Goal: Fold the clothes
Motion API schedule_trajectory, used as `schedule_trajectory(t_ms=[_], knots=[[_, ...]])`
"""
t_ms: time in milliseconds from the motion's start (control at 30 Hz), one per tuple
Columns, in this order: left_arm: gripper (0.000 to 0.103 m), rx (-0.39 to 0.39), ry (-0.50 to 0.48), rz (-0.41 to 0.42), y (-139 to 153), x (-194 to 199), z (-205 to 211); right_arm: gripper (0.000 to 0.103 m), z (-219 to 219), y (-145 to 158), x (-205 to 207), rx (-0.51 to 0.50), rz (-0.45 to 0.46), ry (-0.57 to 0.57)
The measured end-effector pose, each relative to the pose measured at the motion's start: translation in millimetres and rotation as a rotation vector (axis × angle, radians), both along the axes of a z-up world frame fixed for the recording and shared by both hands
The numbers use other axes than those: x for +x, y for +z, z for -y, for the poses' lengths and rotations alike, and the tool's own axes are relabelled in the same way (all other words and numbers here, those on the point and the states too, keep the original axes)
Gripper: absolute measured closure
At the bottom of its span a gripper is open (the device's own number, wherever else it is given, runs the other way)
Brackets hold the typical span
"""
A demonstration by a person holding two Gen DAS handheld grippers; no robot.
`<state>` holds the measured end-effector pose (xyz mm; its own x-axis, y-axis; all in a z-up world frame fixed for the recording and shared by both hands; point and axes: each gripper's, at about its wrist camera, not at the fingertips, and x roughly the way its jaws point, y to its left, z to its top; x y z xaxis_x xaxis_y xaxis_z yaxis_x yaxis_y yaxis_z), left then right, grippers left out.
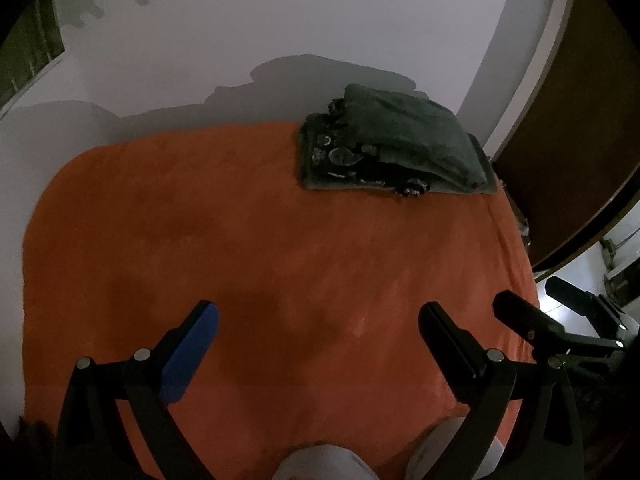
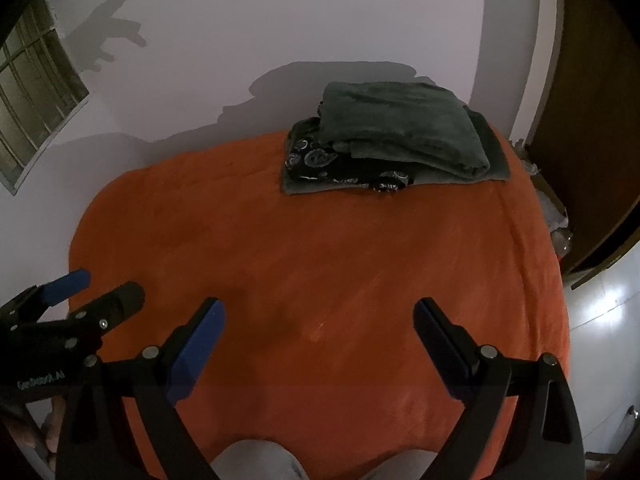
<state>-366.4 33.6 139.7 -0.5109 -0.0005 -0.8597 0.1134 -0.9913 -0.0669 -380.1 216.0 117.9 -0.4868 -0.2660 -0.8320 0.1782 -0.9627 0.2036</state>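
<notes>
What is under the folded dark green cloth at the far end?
Under the green cloth lies a black patterned garment, on a grey piece. Anything deeper in the pile is covered.

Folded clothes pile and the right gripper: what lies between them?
Only bare orange bedcover between the right gripper and the pile, in the right wrist view.
</notes>
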Motion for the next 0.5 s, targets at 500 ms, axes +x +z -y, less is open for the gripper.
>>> schedule_trajectory(t_ms=[500], knots=[[0.002,-0.010,0.002,-0.003,-5,13,3,0.008,2,-9,10,0.010,0.017,0.019]])
